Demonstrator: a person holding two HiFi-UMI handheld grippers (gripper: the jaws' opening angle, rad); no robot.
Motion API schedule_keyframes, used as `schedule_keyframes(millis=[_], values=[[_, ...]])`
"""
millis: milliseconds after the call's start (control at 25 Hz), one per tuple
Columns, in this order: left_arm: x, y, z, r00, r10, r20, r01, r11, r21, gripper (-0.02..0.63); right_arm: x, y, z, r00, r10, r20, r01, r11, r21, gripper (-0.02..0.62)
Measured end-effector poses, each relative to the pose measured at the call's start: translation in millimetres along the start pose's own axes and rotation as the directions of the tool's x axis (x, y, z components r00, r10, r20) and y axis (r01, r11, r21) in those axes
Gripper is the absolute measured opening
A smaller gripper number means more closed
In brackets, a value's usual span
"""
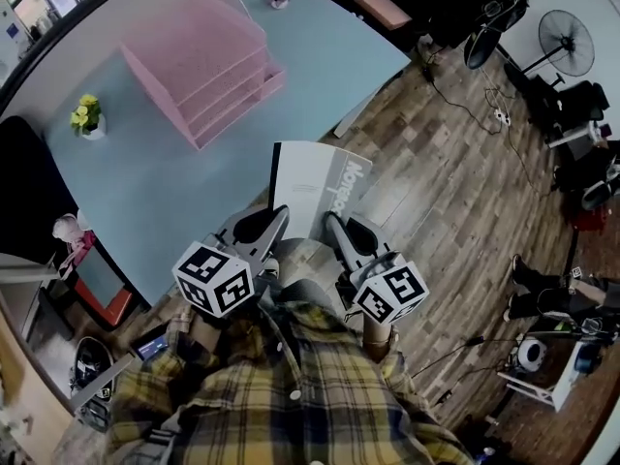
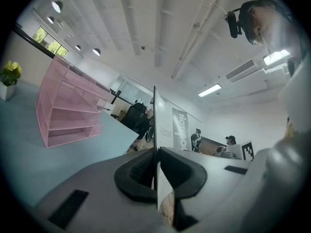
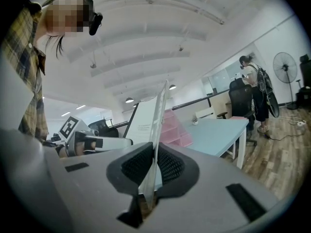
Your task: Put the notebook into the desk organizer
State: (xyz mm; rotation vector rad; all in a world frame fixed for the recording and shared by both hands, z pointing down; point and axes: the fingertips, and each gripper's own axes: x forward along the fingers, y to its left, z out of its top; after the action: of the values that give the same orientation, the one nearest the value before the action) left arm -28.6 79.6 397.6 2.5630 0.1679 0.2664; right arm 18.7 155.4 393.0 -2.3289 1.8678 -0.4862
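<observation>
- Claws: my left claw [image 2: 156, 173] and my right claw [image 3: 154, 171] are both closed tight on the near edge of the notebook [image 1: 316, 188], one towards each corner.
- Notebook: held in the air between the claws, cover up, at the near edge of the counter [image 1: 174, 201].
- Desk organizer [image 1: 201, 71]: pink, standing farther back on the counter, well apart from the notebook.
</observation>
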Motion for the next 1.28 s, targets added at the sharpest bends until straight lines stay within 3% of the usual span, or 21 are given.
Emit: schedule_keyframes(millis=[360,640,1040,1280], values=[[-4.2,37.6,12.6,0.996,0.080,0.027,-0.079,0.996,-0.044,0.018,47.1,-0.8,-1.3,0.996,0.074,-0.053,-0.074,0.997,0.004,0.025],[-1.0,69.0,27.7,0.977,0.196,0.089,-0.191,0.980,-0.060,0.018,92.2,-9.6,2.3,0.976,0.200,-0.082,-0.201,0.980,-0.002,0.025],[27.6,99.8,74.5,0.907,0.359,0.221,-0.343,0.933,-0.110,0.018,156.5,-38.5,42.5,0.912,0.387,-0.134,-0.396,0.917,-0.041,0.025],[51.9,115.6,97.9,0.845,0.462,0.270,-0.435,0.887,-0.156,0.017,194.2,-62.5,63.1,0.847,0.499,-0.183,-0.513,0.858,-0.031,0.025]])
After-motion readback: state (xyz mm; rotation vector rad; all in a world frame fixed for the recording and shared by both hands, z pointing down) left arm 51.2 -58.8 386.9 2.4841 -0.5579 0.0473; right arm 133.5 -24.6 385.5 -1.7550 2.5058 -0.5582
